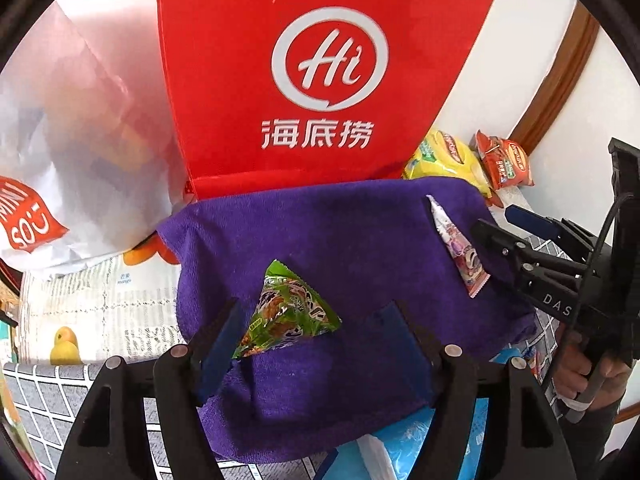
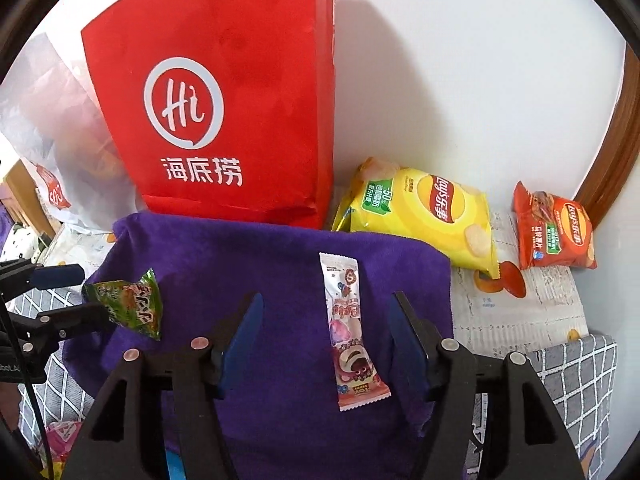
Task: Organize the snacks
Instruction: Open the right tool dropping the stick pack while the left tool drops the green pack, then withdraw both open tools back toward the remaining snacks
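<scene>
Apparently fuzzy purple towel (image 2: 280,264), crinkly triangular green packet (image 1: 286,312), long pink wrapper (image 2: 352,336).

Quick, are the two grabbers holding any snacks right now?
Left gripper: open, holding nothing; green snack packet between jaws.
Right gripper: open, holding nothing; pink snack bar between jaws.
</scene>
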Motion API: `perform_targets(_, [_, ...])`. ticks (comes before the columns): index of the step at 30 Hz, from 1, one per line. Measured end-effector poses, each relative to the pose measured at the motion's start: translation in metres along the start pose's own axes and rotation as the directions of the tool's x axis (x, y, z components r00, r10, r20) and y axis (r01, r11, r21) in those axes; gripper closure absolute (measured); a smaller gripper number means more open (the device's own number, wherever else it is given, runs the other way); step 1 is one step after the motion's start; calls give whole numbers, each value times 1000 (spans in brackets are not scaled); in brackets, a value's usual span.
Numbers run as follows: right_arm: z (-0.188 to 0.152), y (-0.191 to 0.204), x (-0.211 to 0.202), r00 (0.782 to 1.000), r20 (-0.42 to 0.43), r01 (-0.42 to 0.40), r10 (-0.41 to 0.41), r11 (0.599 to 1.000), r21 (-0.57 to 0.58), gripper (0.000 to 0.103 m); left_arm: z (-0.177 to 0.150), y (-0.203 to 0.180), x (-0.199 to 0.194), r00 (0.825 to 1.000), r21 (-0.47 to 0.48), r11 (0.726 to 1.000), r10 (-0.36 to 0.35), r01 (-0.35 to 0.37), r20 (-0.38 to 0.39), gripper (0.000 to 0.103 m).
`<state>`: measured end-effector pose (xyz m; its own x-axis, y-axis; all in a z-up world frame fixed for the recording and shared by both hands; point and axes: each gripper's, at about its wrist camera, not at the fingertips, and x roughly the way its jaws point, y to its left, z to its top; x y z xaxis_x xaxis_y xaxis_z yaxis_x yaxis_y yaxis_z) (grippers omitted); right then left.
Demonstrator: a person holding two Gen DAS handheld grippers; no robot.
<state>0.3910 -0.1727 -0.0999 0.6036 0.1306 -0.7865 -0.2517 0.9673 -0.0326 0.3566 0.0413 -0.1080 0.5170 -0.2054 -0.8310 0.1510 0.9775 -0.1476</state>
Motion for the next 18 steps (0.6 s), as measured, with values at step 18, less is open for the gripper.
perform_targets(18, [-18, -4, -40, 999, -33, -26, 30, 995, 98, 40, 3, -2, -42, 997, -13, 1000, -8, 9, 80, 32])
